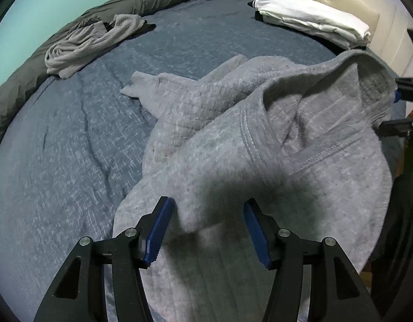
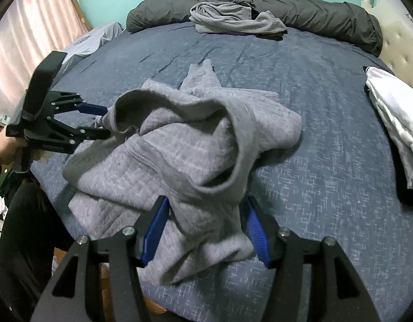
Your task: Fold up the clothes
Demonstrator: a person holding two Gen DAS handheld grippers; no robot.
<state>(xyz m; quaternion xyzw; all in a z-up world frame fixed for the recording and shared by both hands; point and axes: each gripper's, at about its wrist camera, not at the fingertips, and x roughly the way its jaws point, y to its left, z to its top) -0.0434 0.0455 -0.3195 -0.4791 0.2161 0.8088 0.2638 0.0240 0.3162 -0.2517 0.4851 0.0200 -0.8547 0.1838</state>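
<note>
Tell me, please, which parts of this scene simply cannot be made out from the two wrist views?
- Grey sweater: its full shape, bunched over itself in both views.
- Left gripper: in the left wrist view, cloth between the fingers is blurred; grip unclear.
- Right gripper: the same, in the right wrist view.
- White folded clothes: cut by the right wrist view's edge.
- Grey garment by the dark duvet: too crumpled to identify.

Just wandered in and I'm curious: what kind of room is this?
Most likely a bedroom. The clothes lie on a wide bed with a blue woven cover, a cream tufted headboard stands at one end, and a rolled dark grey duvet runs along the far side.
</note>
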